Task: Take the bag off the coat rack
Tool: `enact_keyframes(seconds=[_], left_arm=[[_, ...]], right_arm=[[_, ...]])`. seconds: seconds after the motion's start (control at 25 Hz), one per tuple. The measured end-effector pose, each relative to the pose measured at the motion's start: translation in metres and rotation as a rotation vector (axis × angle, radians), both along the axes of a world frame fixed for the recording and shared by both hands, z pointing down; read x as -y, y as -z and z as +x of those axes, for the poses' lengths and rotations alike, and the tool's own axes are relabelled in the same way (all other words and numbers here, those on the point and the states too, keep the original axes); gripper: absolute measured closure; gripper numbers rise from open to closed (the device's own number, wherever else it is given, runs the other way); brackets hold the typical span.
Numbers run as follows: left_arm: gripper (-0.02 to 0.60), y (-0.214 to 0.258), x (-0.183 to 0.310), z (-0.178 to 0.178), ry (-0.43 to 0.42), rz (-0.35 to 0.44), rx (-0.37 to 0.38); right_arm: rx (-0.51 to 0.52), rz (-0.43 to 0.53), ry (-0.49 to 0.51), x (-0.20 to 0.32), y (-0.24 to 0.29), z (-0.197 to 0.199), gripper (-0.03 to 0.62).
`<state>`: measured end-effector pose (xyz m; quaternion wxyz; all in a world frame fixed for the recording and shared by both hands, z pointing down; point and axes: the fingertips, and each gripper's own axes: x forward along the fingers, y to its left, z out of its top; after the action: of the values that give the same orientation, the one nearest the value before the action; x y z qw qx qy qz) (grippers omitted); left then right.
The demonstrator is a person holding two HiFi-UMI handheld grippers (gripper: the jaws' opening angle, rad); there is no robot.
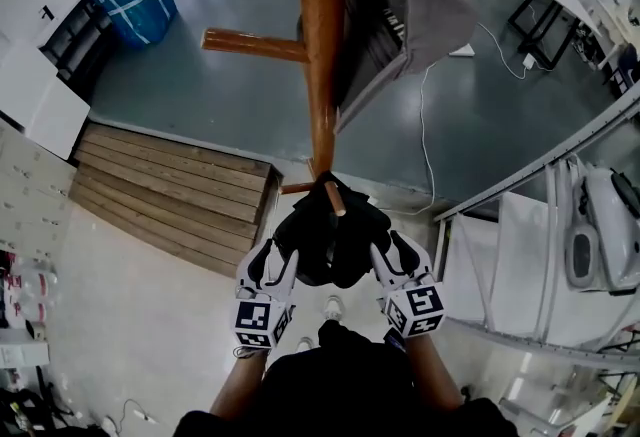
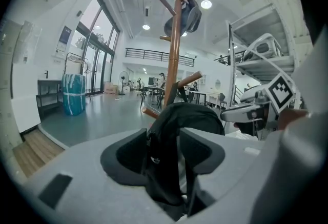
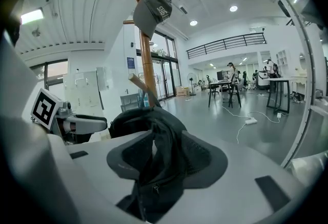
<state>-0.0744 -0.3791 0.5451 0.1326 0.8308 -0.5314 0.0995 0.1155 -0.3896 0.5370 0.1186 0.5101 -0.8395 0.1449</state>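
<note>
Clamping should come first; the left gripper [image 1: 275,260] and right gripper [image 1: 395,255] gape around the soft black fabric bag [image 1: 330,237], hung mid-frame on a peg [image 1: 335,197] of the brown wooden coat rack [image 1: 320,55]. Then lift along the peg's tilt.

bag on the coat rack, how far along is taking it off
Done: the left gripper and right gripper are both at the black bag, one on each side. In hand: its fabric lies between each gripper's jaws, which stand apart, not clamped. Left: the bag hangs on a lower peg of the coat rack, so gripping, lifting it off and carrying it clear remain.
</note>
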Motion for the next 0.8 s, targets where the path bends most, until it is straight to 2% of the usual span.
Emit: enact_keyframes(seconds=[0.32, 0.56, 0.8], left_arm=[[0.368, -0.015, 0.016, -0.001, -0.006, -0.04, 0.043], [0.367, -0.029, 0.028, -0.004, -0.011, -0.05, 0.082], [0.368, -0.038, 0.03, 0.002, -0.044, -0.072, 0.085]], right_arm=[[-0.026, -0.03, 0.041, 0.022, -0.014, 0.001, 0.407], [-0.04, -0.022, 0.035, 0.035, -0.018, 0.004, 0.398], [-0.052, -0.049, 0.058, 0.039, -0.03, 0.0, 0.39]])
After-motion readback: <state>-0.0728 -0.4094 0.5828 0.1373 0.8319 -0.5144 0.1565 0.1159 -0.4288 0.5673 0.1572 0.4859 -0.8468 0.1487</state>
